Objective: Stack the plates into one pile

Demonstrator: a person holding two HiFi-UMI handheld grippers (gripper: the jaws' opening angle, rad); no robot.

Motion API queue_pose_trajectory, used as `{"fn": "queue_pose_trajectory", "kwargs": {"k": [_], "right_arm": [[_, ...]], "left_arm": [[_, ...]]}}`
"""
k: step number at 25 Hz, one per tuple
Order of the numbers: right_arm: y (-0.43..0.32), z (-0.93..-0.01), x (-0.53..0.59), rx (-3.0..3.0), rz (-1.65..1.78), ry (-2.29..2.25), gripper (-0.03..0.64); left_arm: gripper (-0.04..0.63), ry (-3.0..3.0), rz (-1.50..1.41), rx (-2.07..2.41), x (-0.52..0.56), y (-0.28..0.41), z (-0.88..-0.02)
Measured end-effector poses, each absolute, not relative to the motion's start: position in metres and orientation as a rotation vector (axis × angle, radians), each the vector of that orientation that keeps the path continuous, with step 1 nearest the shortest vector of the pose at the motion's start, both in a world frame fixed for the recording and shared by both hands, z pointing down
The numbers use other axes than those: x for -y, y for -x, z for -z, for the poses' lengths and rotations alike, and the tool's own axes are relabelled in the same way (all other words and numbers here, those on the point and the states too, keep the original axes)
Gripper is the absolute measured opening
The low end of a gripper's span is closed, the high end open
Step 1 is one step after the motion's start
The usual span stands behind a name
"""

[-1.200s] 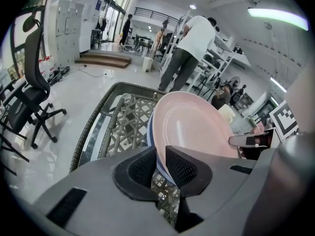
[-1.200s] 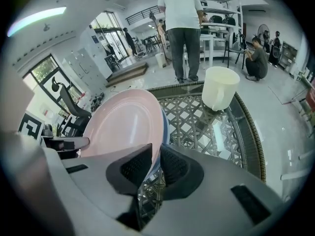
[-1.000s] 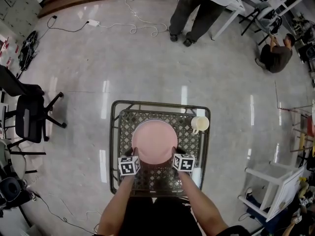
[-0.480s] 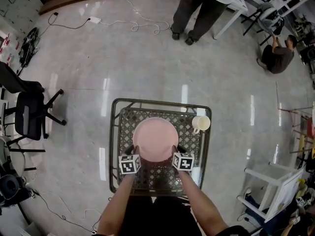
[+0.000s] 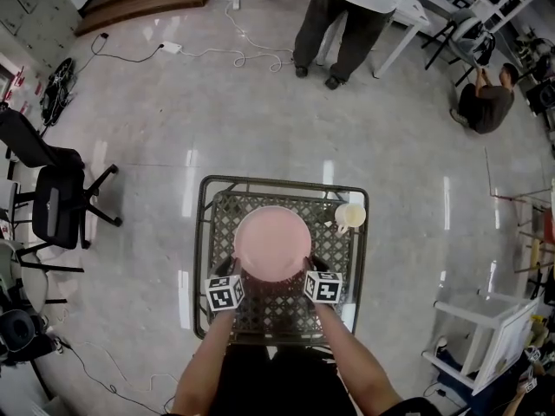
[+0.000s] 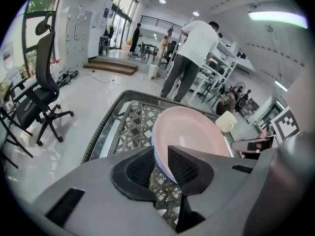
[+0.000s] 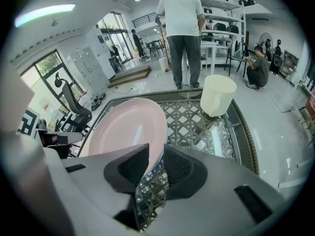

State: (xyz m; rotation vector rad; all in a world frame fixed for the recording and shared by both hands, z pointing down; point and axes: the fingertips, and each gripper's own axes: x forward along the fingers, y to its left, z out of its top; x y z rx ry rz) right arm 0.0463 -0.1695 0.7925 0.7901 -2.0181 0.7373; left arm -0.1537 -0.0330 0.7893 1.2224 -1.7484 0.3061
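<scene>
A pink plate (image 5: 272, 243) lies on the wicker-topped table (image 5: 201, 232), with a paler rim showing just under it in the left gripper view. My left gripper (image 5: 236, 272) stands at the plate's near left edge. Its jaws have just been opening, and the plate rim (image 6: 189, 132) sits between them without being squeezed by the left gripper (image 6: 161, 156). At the near right edge, my right gripper (image 5: 308, 269) has one jaw over and one under the plate (image 7: 128, 129); the right gripper (image 7: 156, 154) is shut on that rim.
A cream mug (image 5: 350, 216) stands at the table's far right corner, close to the plate. A black office chair (image 5: 52, 202) is on the floor to the left, a white rack (image 5: 486, 319) to the right. A person (image 5: 347, 16) stands beyond the table; another crouches far right.
The left gripper's marker cube has shifted slightly outward from the plate. The pink plate and the right gripper stay where they were.
</scene>
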Motion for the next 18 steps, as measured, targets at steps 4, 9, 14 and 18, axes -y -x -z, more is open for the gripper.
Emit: {"fn": "queue_pose_trajectory", "kwargs": {"k": [4, 9, 14, 18], "right_arm": [[-0.052, -0.766, 0.161, 2.098, -0.716, -0.78, 0.044], [-0.071, -0.714, 0.145, 2.224, -0.667, -0.762, 0.017], [-0.098, -0.652, 0.119, 2.38, -0.562, -0.729, 0.009], [-0.121, -0.611, 0.098, 2.475, -0.536, -0.72, 0.009]], "left_arm": [[0.059, -1.269, -0.278, 1.794, 0.027, 0.141, -0.762], [0.015, -1.356, -0.243, 1.881, 0.021, 0.105, -0.707], [0.015, -1.451, -0.205, 1.99, 0.008, 0.057, -0.639], [0.015, -1.508, -0.125, 2.076, -0.01, 0.024, -0.585]]}}
